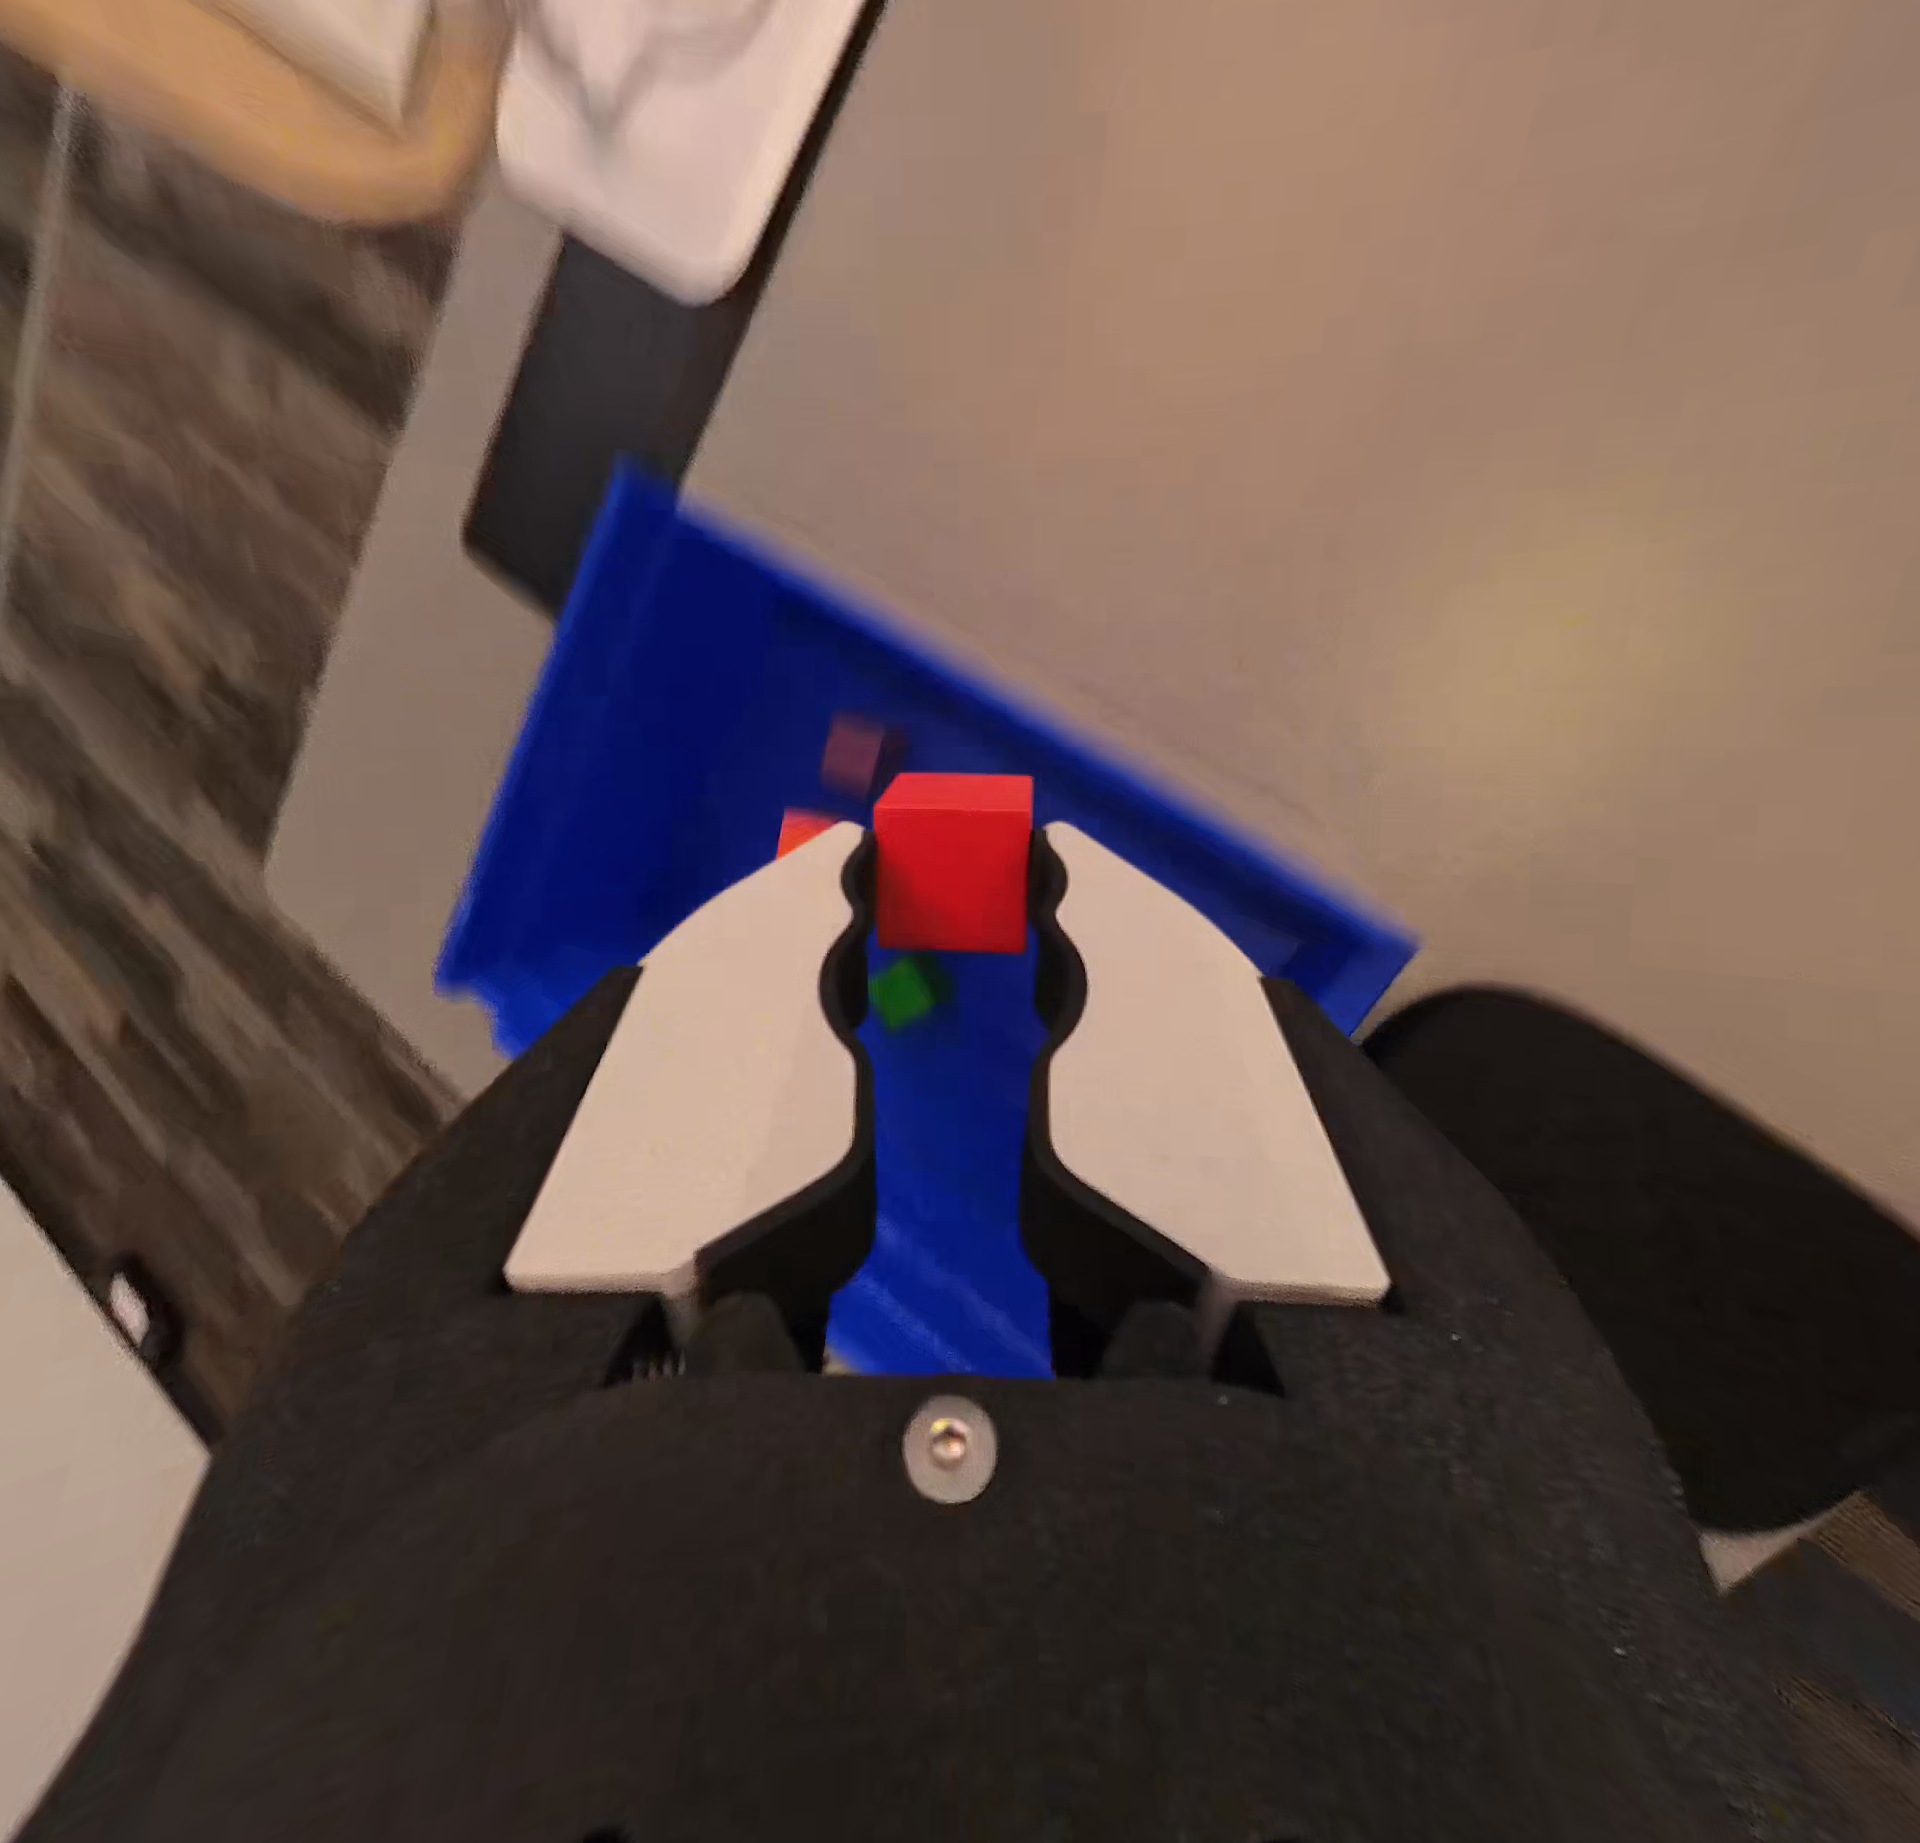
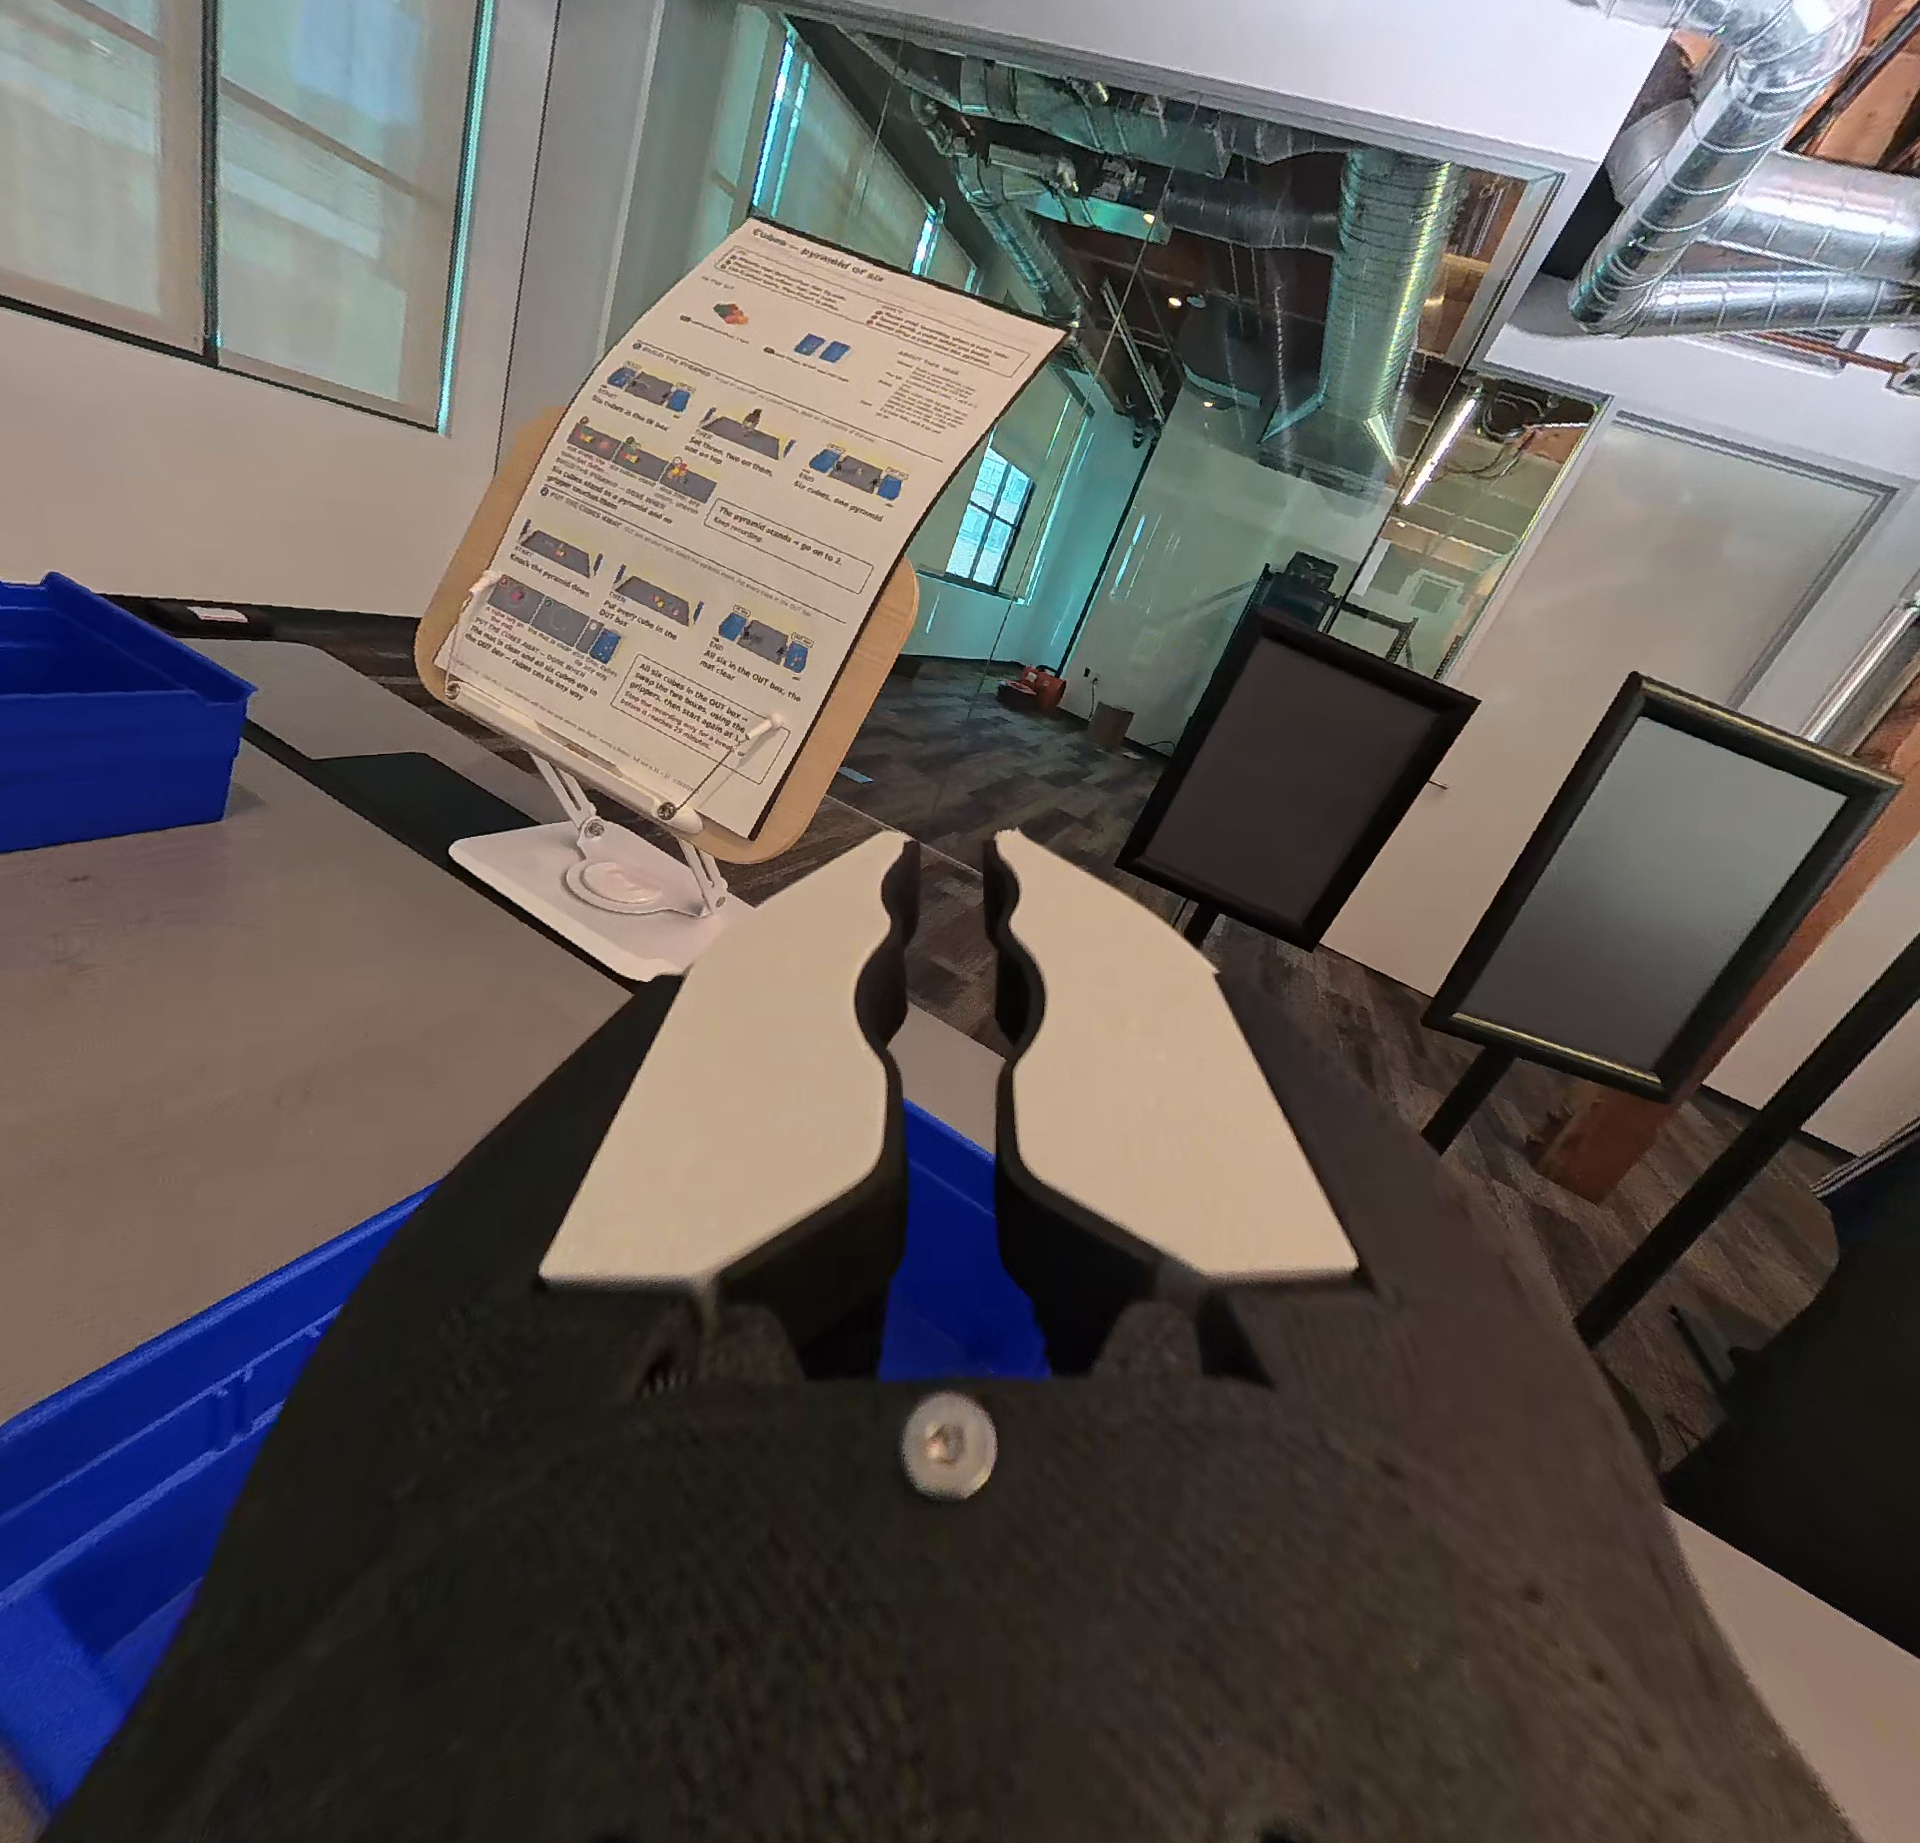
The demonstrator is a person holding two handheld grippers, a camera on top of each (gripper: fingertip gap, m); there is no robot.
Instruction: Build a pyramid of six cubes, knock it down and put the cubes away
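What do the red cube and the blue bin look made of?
Red cube: matte and opaque with crisp edges, likely painted wood or hard plastic; the look leaves it open. Blue bin: probably moulded plastic, given its uniform saturated colour, thin rim and slight sheen, though it is blurred.

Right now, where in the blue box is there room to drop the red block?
The left gripper holds the red block over the blue box. The box floor is bare toward its left wall and near end. It is busier under the block: a green cube, a purple cube and an orange one lie there, blurred. The grey table beside the box is bare too.
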